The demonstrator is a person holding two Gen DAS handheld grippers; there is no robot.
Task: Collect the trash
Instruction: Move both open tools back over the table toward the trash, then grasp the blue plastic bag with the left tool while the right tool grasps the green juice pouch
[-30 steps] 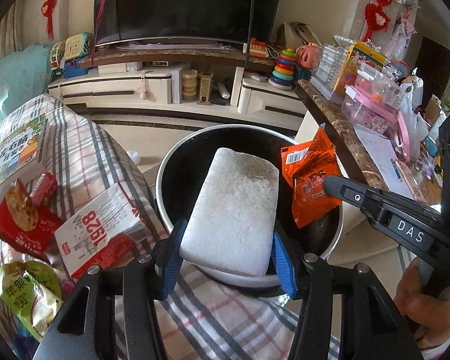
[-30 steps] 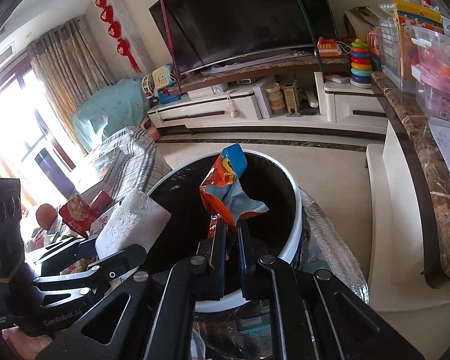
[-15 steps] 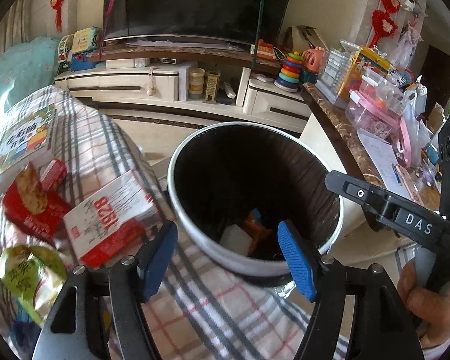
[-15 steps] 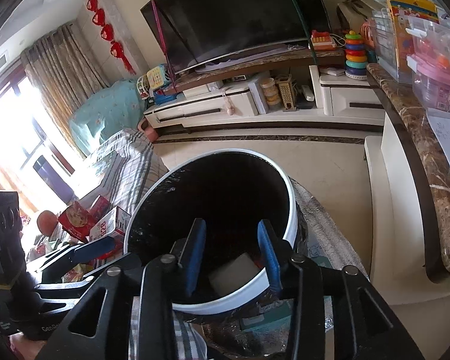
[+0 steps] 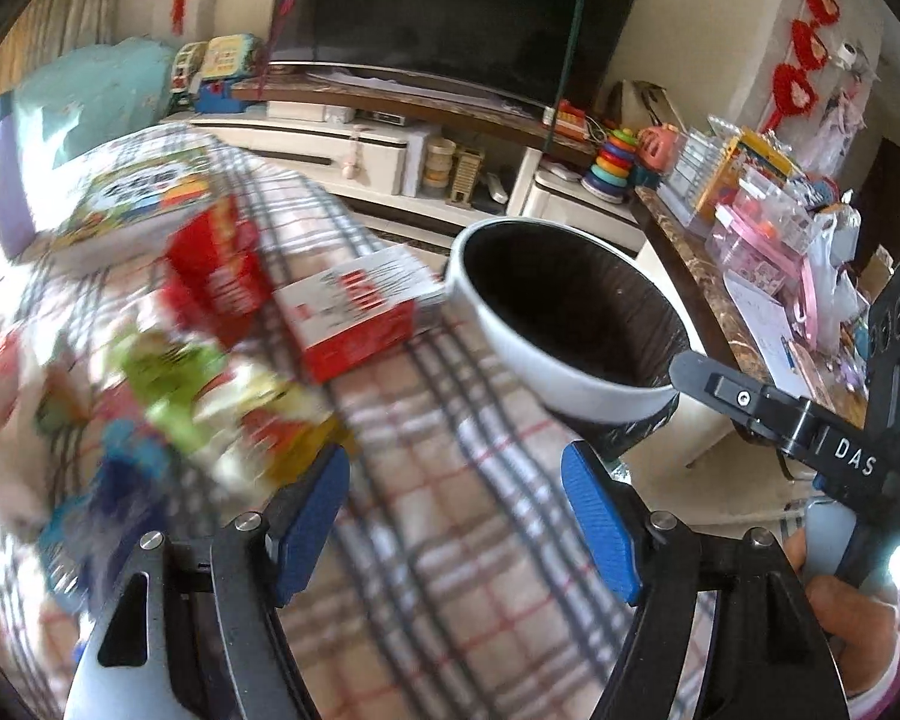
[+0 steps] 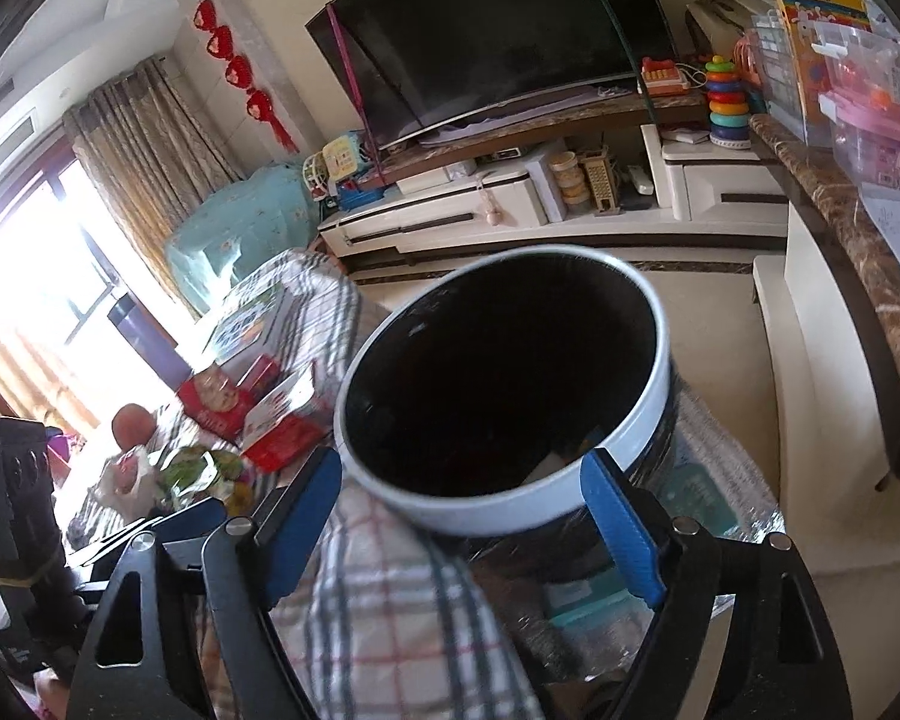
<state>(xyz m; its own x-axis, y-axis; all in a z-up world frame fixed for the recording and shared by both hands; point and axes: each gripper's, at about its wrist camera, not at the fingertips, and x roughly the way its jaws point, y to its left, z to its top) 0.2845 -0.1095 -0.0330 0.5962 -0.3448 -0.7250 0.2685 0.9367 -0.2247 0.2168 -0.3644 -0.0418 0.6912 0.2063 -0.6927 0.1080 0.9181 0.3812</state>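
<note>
The white-rimmed black bin [image 5: 510, 354] stands beside the plaid-covered surface [image 5: 450, 570]. My left gripper [image 5: 456, 516] hangs over the plaid cloth, left of the bin, its jaws opening with nothing between them. Ahead of it lie a red-and-white box [image 5: 354, 312], a red snack packet [image 5: 222, 264] and a blurred green packet [image 5: 168, 372]. My right gripper [image 6: 459, 525] is at the bin's near rim [image 6: 510, 510], jaws opening and holding nothing. A pale foam block [image 6: 546, 468] shows inside the bin.
A picture book [image 5: 132, 204] lies further back on the cloth. A marble-topped counter [image 6: 840, 228] with plastic boxes runs along the right. A TV cabinet [image 6: 510, 210] and a television stand behind. Tiled floor [image 6: 720, 312] lies beyond the bin.
The left gripper let the white foam block fall into the bin and swung left over the cloth. The right gripper released the orange wrapper into the bin and opened wide.
</note>
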